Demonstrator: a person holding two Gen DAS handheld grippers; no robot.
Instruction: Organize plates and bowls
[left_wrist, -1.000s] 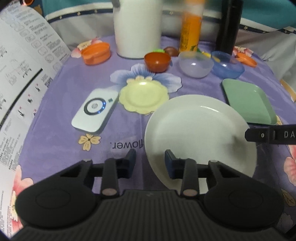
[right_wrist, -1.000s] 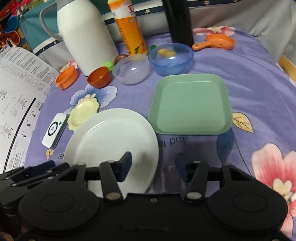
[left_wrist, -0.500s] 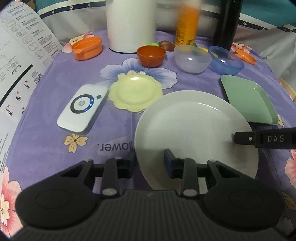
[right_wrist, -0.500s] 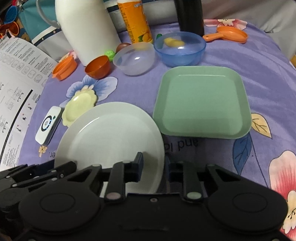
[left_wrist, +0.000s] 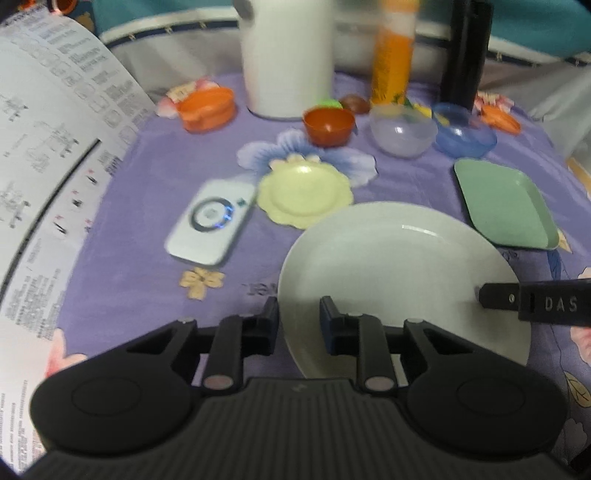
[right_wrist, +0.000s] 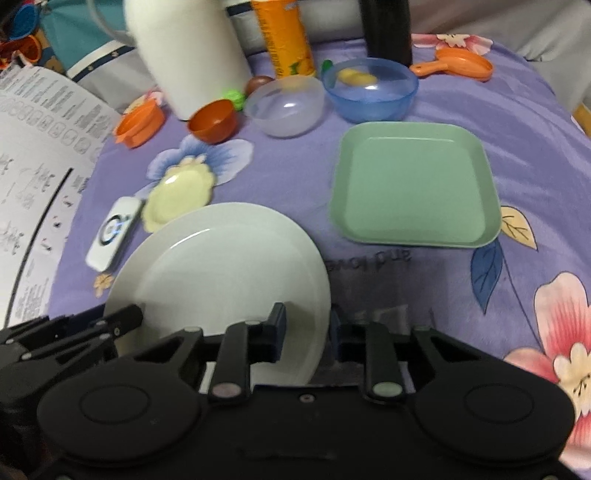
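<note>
A large white plate (left_wrist: 399, 266) lies near me on the purple flowered cloth. My left gripper (left_wrist: 298, 319) has the plate's left rim between its jaws, which are closing onto it. At the opposite edge my right gripper (right_wrist: 308, 330) is shut on the right rim of the white plate (right_wrist: 229, 266); one fingertip (left_wrist: 480, 295) of it shows in the left wrist view. Beyond lie a green square plate (right_wrist: 413, 184) and a small yellow flower-shaped plate (left_wrist: 303, 194). An orange bowl (left_wrist: 328, 123), a clear bowl (left_wrist: 400, 133) and a blue bowl (left_wrist: 463, 134) stand in a row behind.
A white device (left_wrist: 210, 221) lies left of the yellow plate. At the back stand a white jug (left_wrist: 288, 55), an orange can (left_wrist: 391, 51) and a black bottle (left_wrist: 465, 51). A printed sheet (left_wrist: 44, 166) covers the left side. An orange pan (right_wrist: 458, 66) lies far right.
Both pairs of jaws have narrowed around the white plate's rim, the right one first. The left gripper slid up to the plate's left edge. The views are slightly blurred now.
</note>
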